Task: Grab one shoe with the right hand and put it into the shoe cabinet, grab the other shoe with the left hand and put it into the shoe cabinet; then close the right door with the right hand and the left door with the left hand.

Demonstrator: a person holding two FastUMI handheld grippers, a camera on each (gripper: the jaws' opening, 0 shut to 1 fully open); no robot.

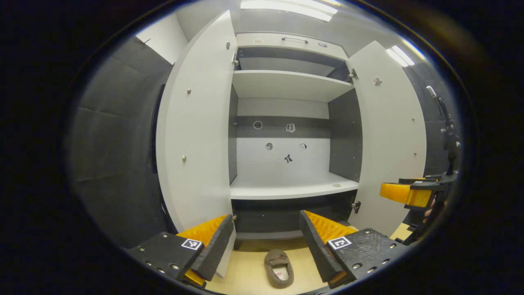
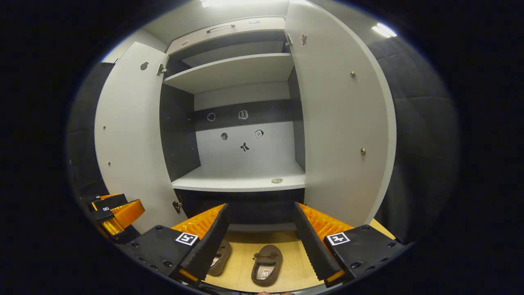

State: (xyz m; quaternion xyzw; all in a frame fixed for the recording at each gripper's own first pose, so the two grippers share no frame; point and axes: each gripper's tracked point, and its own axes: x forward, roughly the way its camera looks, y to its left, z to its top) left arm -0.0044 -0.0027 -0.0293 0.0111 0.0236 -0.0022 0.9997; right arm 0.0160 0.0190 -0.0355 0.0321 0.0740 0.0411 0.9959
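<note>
A white shoe cabinet (image 1: 286,186) (image 2: 241,182) stands in front with both doors swung wide, the left door (image 1: 196,131) (image 2: 131,139) and the right door (image 1: 391,135) (image 2: 339,123). Two brown slipper-like shoes lie on the wooden floor before it. One shoe (image 1: 279,268) (image 2: 267,264) lies in plain sight; the other shoe (image 2: 220,256) is half hidden behind a finger in the right gripper view. My left gripper (image 1: 266,241) hangs open above the floor, nothing between its fingers. My right gripper (image 2: 260,241) is open too, above the shoes, and appears far right in the left gripper view (image 1: 409,194).
Inside the cabinet are an upper shelf (image 1: 286,84) and a lower shelf (image 2: 245,180), both bare, with small stickers on the back wall. Dark padded booth walls (image 1: 114,135) flank the cabinet. The wooden floor (image 2: 286,262) stretches before the base.
</note>
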